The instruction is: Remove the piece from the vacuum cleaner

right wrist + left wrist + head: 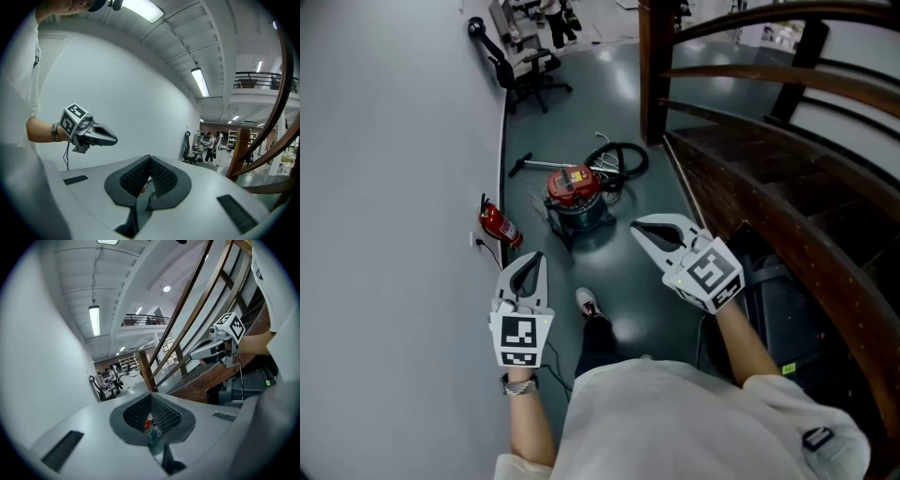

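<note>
Red-lidded vacuum cleaner (pixel 575 197) with a dark teal drum stands on the grey-green floor (pixel 609 84), near the floor's left edge where it meets the white wall (pixel 384 187). Black hose (pixel 623 155) coiled just behind it on the far side; a thin metal wand (pixel 536 163) lies on the floor towards the wall. Whether hose or wand is joined to the drum cannot be made out at this range.

Red fire extinguisher (pixel 499 223) lies at the wall's foot, just left of the cleaner. Black office chair (pixel 525 70) further along the same edge. Dark wooden staircase (pixel 750 187) runs along the floor's right side.

Left gripper (pixel 534 256) is held in the air, well short of the cleaner, pointing towards it — jaws together, nothing between them. Right gripper (pixel 639 228) likewise aloft and well apart from the cleaner, jaws closed on nothing. In both gripper views the ribbed pads meet at the tips, and the cleaner shows small beyond them. The person's shoe (pixel 589 302) is on the floor between the two grippers.
</note>
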The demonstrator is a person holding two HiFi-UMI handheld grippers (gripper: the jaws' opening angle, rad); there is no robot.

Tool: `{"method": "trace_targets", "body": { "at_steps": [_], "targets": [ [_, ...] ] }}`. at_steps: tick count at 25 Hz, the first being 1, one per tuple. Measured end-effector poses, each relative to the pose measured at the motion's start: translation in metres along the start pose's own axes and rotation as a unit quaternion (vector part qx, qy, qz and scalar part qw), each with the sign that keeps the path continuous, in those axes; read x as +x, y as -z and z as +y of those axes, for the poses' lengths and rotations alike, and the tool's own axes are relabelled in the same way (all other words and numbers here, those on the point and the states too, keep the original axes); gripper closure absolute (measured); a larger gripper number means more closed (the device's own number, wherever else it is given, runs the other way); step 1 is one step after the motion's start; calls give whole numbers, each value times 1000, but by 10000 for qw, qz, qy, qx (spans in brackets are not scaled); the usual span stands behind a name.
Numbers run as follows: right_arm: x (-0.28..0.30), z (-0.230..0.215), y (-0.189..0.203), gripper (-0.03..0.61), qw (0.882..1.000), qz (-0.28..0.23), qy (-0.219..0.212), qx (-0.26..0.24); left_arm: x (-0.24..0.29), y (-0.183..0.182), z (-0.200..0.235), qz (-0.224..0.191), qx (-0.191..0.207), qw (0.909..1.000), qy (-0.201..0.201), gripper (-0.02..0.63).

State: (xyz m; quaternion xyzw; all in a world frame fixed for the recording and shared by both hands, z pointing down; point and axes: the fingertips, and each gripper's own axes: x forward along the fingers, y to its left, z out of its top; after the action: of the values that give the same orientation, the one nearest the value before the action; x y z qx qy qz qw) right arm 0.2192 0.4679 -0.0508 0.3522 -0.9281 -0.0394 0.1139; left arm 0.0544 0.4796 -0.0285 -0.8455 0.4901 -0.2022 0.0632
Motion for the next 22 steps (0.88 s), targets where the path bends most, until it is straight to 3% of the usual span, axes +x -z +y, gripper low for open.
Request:
{"method": "trace_targets", "body": {
  "at_steps": [10, 22],
  "targets": [
    [103, -78, -12, 549, 9997, -81, 245, -40, 100, 1, 95, -97, 93, 9998, 112, 615],
    [228, -134, -20, 549, 9997, 82, 206, -70, 177, 30, 203, 179, -130, 9998, 28, 615]
  ]
}}
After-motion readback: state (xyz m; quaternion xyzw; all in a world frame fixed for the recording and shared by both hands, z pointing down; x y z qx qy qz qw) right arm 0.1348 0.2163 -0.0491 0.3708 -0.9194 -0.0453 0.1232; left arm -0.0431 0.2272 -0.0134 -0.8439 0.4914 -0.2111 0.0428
